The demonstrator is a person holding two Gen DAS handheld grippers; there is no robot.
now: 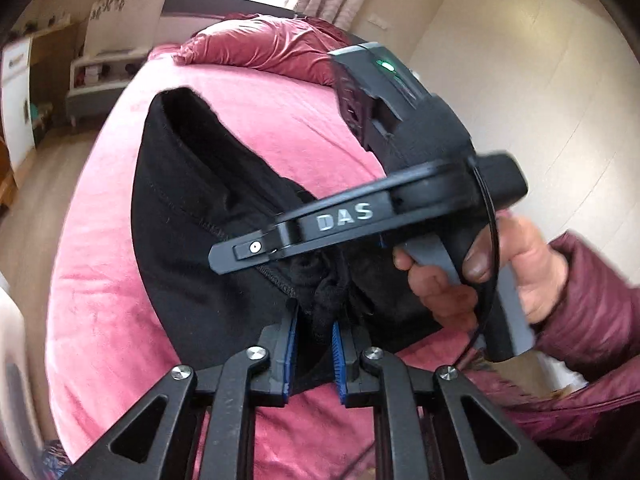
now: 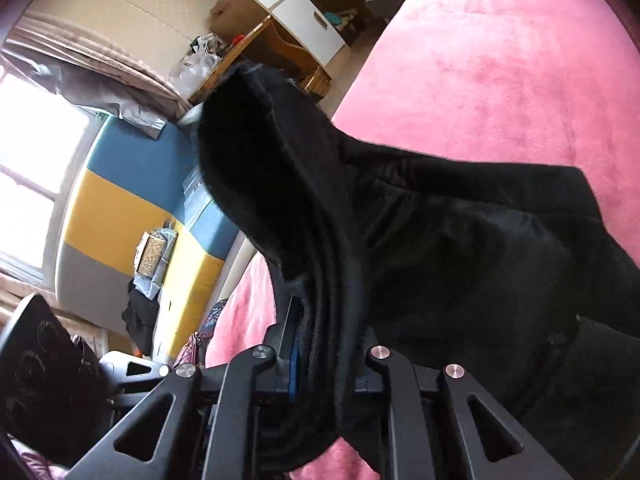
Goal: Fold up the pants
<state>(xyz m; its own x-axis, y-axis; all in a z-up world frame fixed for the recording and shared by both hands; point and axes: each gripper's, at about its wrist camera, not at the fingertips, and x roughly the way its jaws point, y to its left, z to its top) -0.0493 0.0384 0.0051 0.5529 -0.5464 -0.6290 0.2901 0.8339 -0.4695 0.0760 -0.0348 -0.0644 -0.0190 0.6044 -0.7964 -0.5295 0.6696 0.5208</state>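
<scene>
White drawer unit (image 2: 298, 8) stands far left by the wall, both drawers closed, contents not visible. Beside it a low open shelf (image 1: 102, 76) holds small items, too blurred to name. Black pants (image 1: 192, 216) are lifted partly off the pink bed cover (image 1: 100, 300), one bunched end gathered up, the rest draped down onto the bed. Left gripper (image 1: 314, 344) has its blue pads clamped on a bunched fold of the pants, cloth squeezed between them. Crumpled dark-pink duvet (image 1: 264, 46) sits at the head of the bed. Right gripper (image 2: 326, 360), held in the person's right hand (image 1: 480, 268) with a maroon padded sleeve (image 1: 592, 312), is pinched tight on several stacked layers of the pants; one blue pad shows, the other is buried in cloth. In the right wrist view a pant opening gapes upward, dark inside.
</scene>
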